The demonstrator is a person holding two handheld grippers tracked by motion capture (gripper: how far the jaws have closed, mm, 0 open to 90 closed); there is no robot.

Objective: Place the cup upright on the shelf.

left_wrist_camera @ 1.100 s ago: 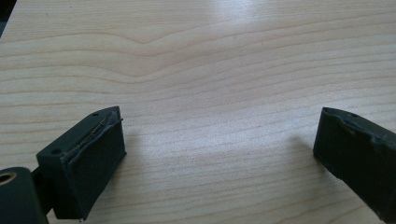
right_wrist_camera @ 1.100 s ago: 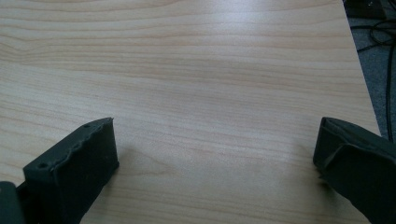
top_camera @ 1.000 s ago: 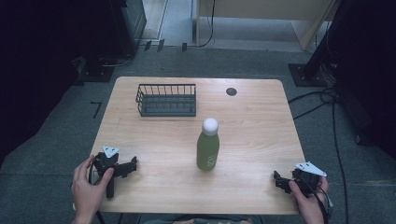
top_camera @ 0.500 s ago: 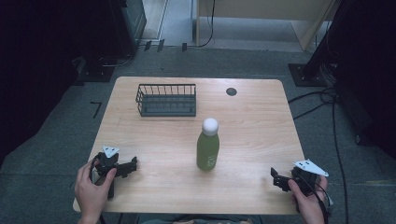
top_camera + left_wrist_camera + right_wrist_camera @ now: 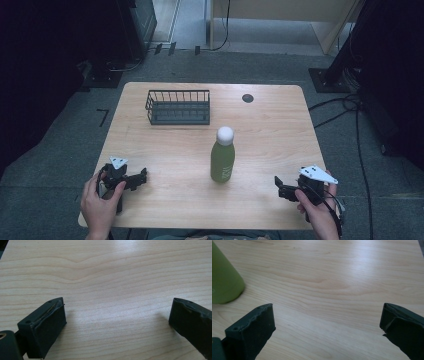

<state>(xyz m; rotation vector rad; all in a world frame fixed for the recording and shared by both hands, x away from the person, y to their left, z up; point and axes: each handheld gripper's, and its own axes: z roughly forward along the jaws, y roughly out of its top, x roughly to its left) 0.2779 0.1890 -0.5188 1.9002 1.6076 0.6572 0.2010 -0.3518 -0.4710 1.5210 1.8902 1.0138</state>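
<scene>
The green bottle (image 5: 222, 161) stands upright near the middle of the wooden table (image 5: 270, 120), a slim matte-green body narrowing to a rounded white cap; nothing touches it. It sits between the two grippers, nearer the right one, a little ahead of both. In the right gripper view its green base (image 5: 224, 280) shows just ahead of the left-hand jaw, well outside the gap.

From where I stand this looks like the very start of the job: the approach has not begun in earnest and the bottle is not yet gripped. The right gripper (image 5: 283, 186) rests low near the table's front edge, its jaws spread wide with only bare wood between them, pointing toward the bottle. The left gripper (image 5: 140, 177) sits on the far side of the bottle from it, also by the front edge, jaws just as wide and holding nothing; ahead of it lies plain tabletop.

I would guess the next move belongs to the right gripper: swing toward the bottle so the body comes between the jaws, then close around the wider lower part rather than the tapering neck. The bottle is tall and narrow, so a sideways nudge before the jaws close could tip it.

Beyond the bottle, farther from both grippers, stands a dark wire basket (image 5: 178, 107), which looks empty.
</scene>
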